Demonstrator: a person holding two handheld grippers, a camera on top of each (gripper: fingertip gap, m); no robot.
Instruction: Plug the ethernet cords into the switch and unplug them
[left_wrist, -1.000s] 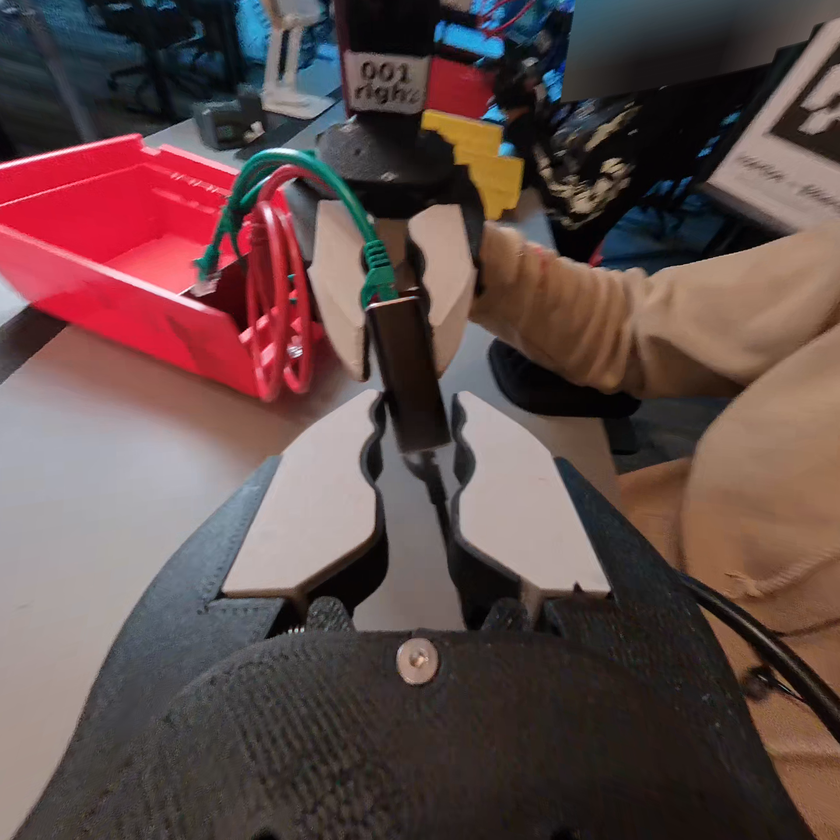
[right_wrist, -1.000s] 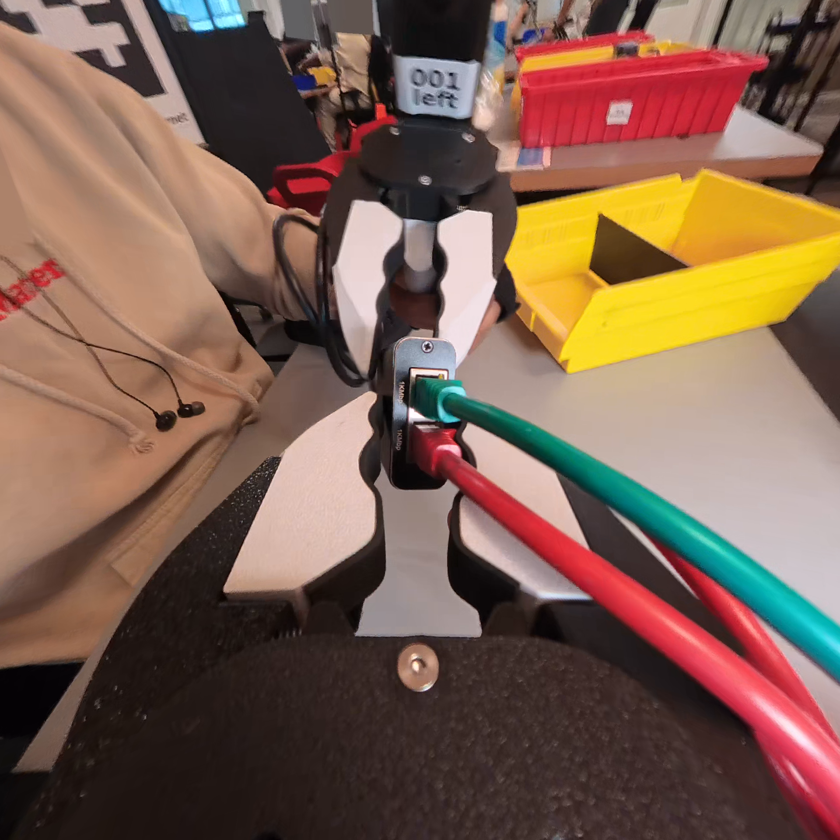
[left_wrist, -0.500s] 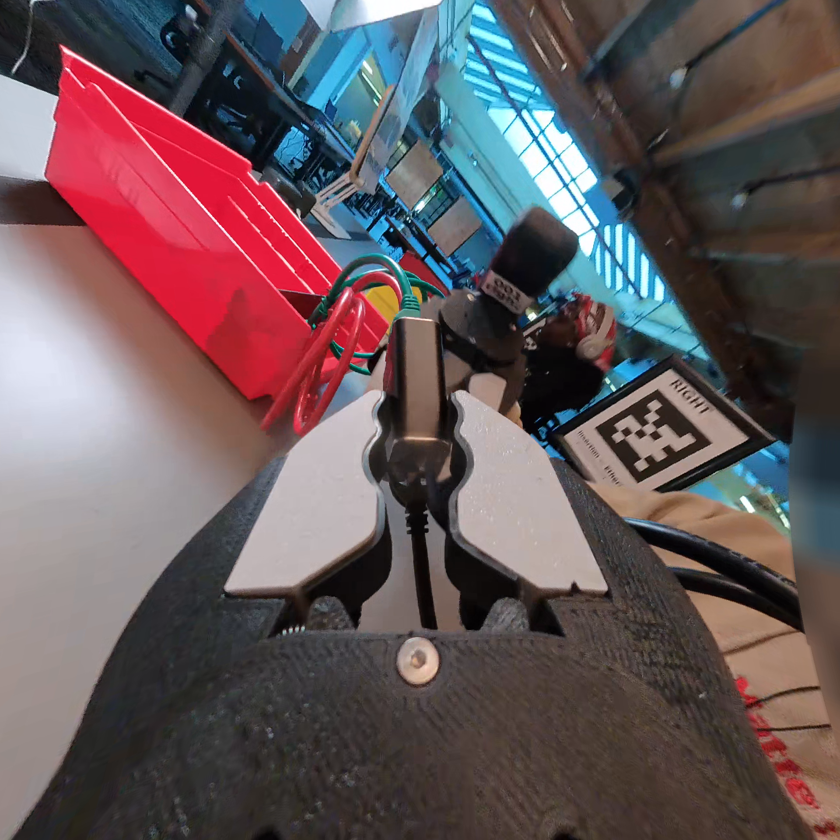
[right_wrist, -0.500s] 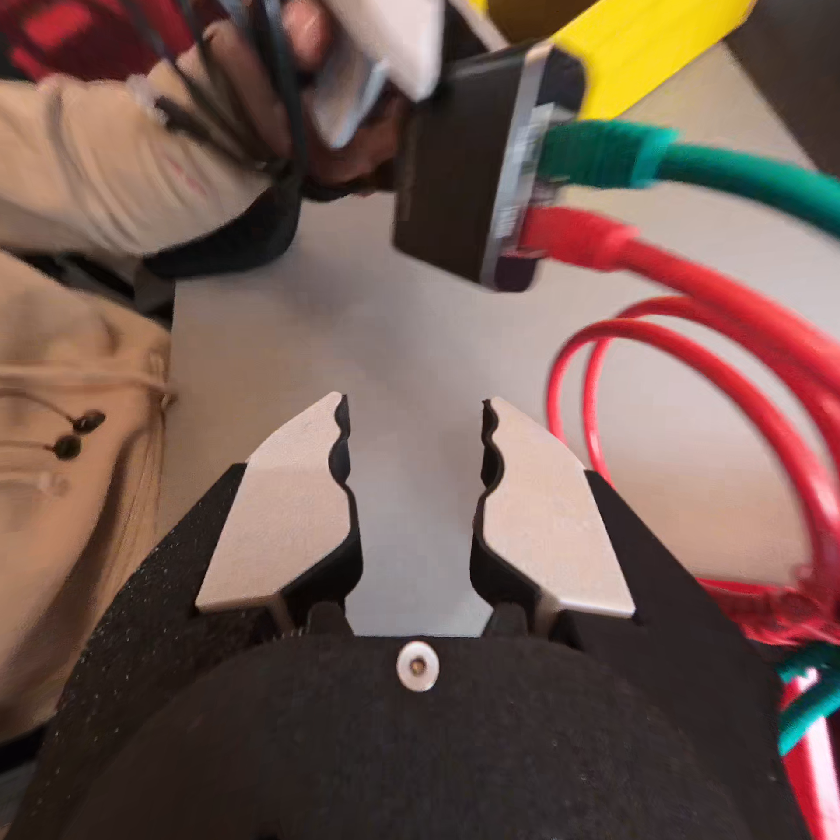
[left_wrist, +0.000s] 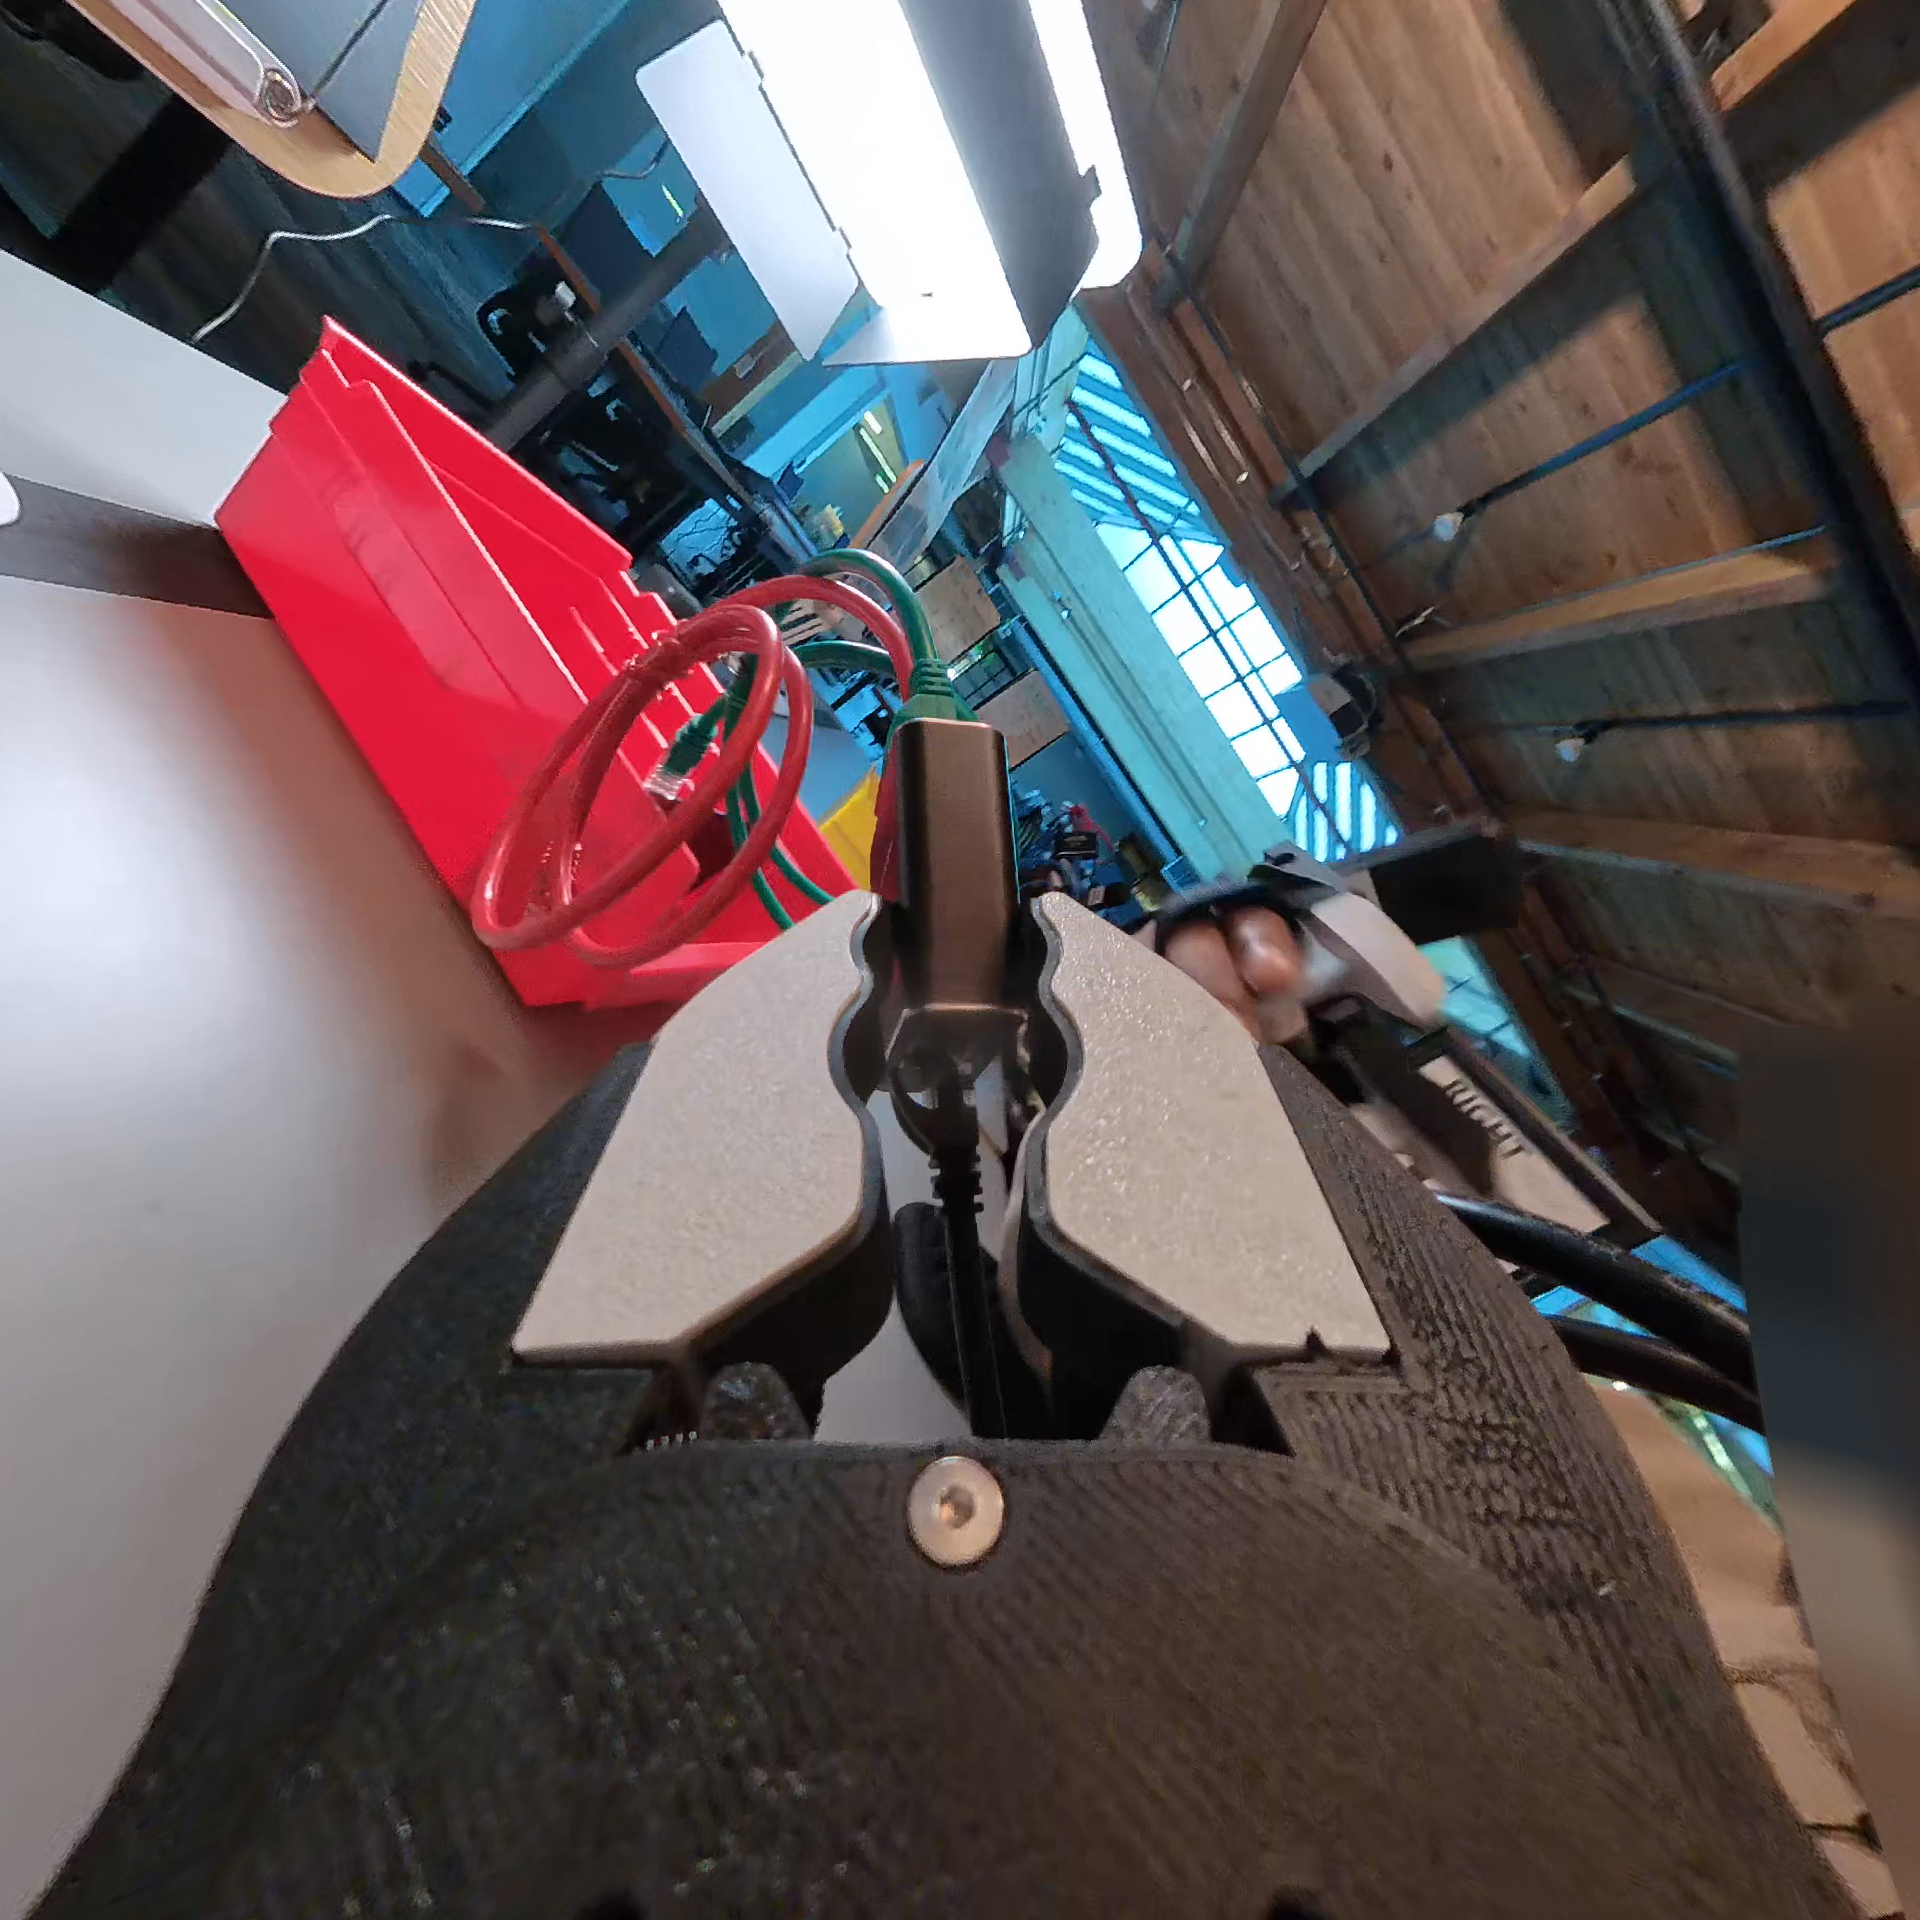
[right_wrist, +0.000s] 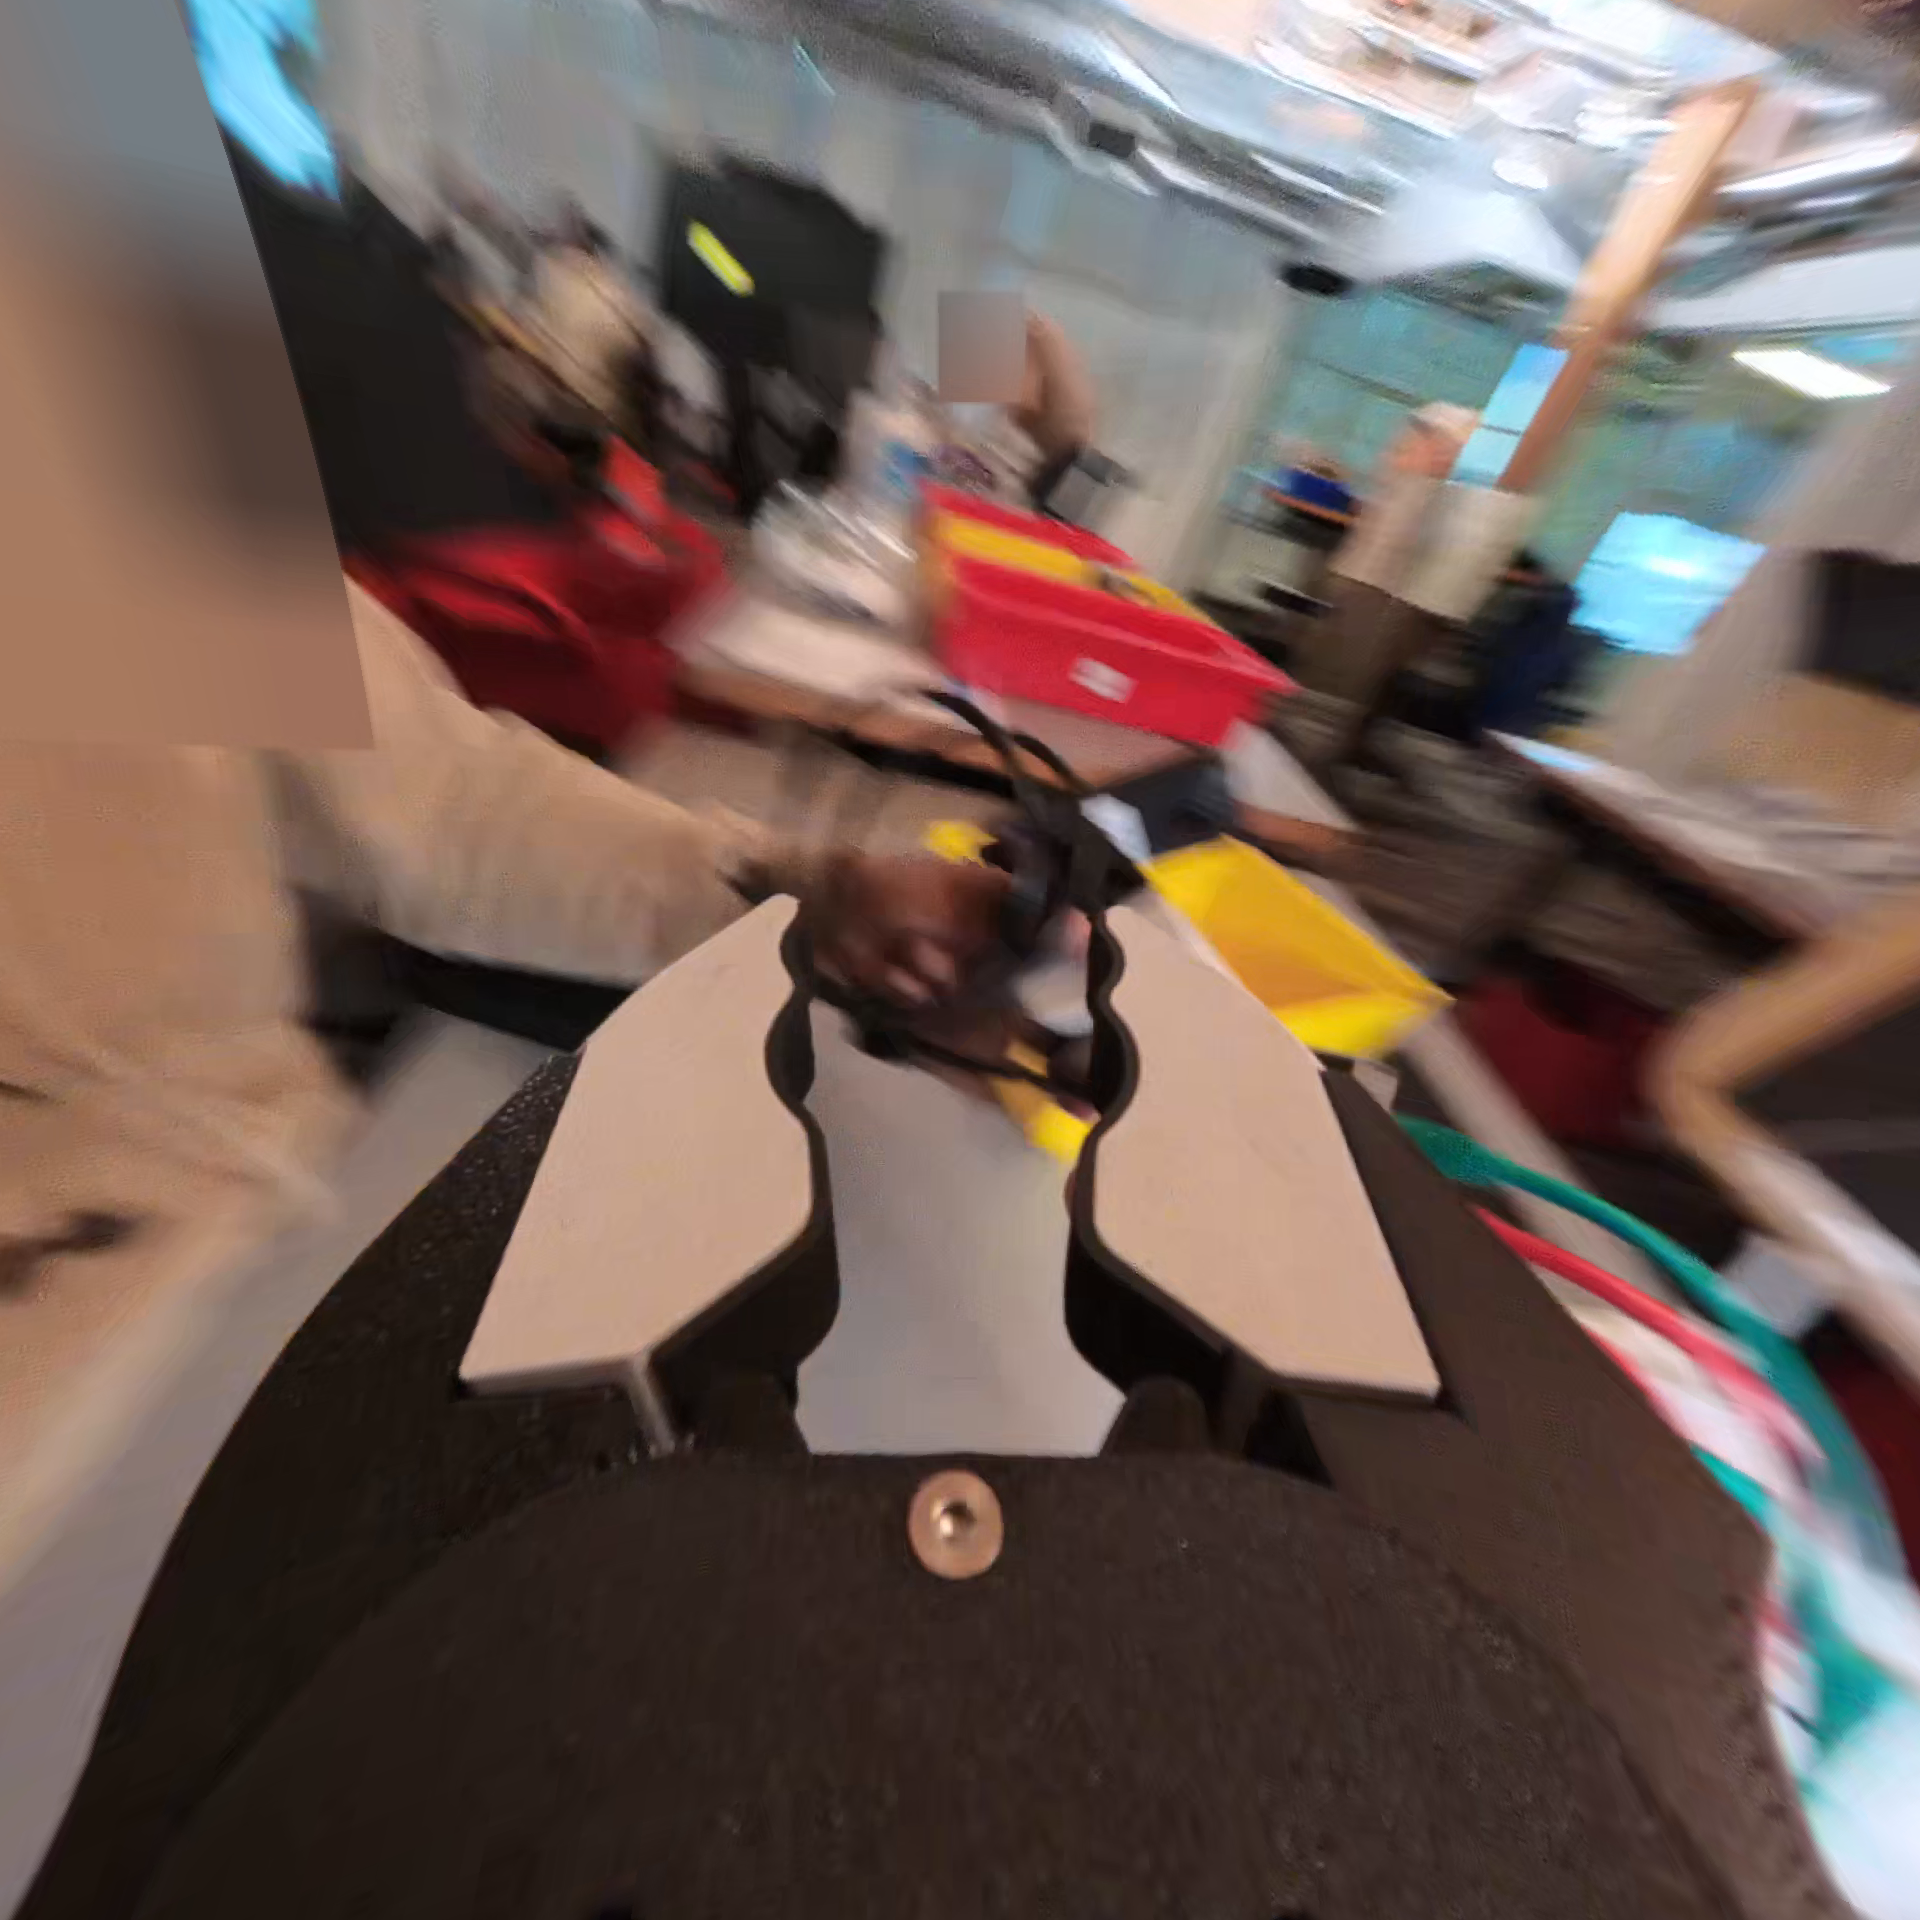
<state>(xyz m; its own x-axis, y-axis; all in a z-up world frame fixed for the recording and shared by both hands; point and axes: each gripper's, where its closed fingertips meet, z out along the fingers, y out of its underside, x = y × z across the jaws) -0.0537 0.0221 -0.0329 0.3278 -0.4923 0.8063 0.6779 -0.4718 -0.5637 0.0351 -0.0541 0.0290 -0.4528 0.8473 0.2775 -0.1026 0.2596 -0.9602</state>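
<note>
My left gripper (left_wrist: 951, 914) is shut on a small black switch (left_wrist: 951, 842) and tilts it upward. A black lead runs from its near end back between the fingers. A green ethernet cord (left_wrist: 914, 644) and a red ethernet cord (left_wrist: 644, 810) are plugged into its far end; the red one hangs in a coil, and a loose green plug dangles inside the loop. My right gripper (right_wrist: 945, 925) is open and empty. Its view is blurred; the red and green cords (right_wrist: 1662, 1309) pass at its right edge. A hand (right_wrist: 894, 925) shows beyond its fingertips.
A red bin (left_wrist: 416, 644) stands on the table (left_wrist: 208, 935) behind the cords. A yellow bin (right_wrist: 1278, 935) sits ahead of the right gripper, with red bins (right_wrist: 1091, 644) on a farther table. A person in a beige sleeve (right_wrist: 499, 842) is at the left.
My right gripper let go of the switch, opened and swung away. My left gripper kept hold of the switch and tilted it upward, with the cords following.
</note>
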